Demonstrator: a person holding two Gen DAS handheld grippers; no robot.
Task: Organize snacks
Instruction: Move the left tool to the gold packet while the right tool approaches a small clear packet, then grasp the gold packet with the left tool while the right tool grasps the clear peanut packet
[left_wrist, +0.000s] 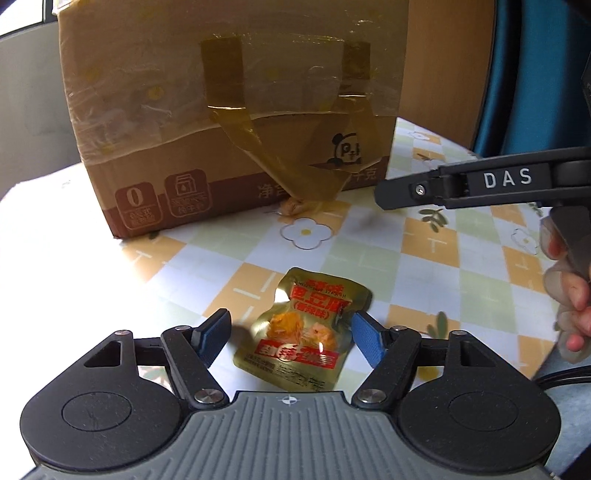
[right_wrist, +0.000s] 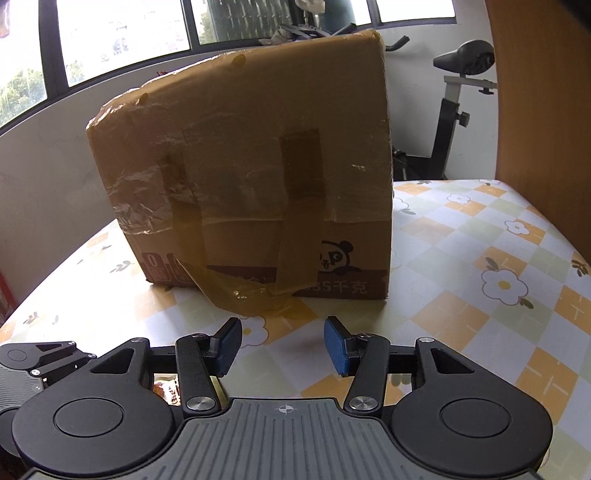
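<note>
A gold snack packet (left_wrist: 301, 328) with red lettering lies flat on the checked tablecloth (left_wrist: 424, 258). My left gripper (left_wrist: 290, 334) is open, its blue pads on either side of the packet, just above it. A taped cardboard box (left_wrist: 229, 110) stands behind the packet; it also shows in the right wrist view (right_wrist: 251, 177). My right gripper (right_wrist: 282, 345) is open and empty, facing the box over the tablecloth (right_wrist: 461, 240). It shows side-on in the left wrist view (left_wrist: 380, 194), to the right of the box. A sliver of the packet (right_wrist: 166, 389) shows under the right gripper's left arm.
Loose brown tape (left_wrist: 295, 166) hangs from the box front down to the table. A wooden panel (right_wrist: 539, 92) stands at the right. An exercise bike (right_wrist: 458, 110) and windows are behind the table. The left gripper's body (right_wrist: 33, 363) sits at the lower left.
</note>
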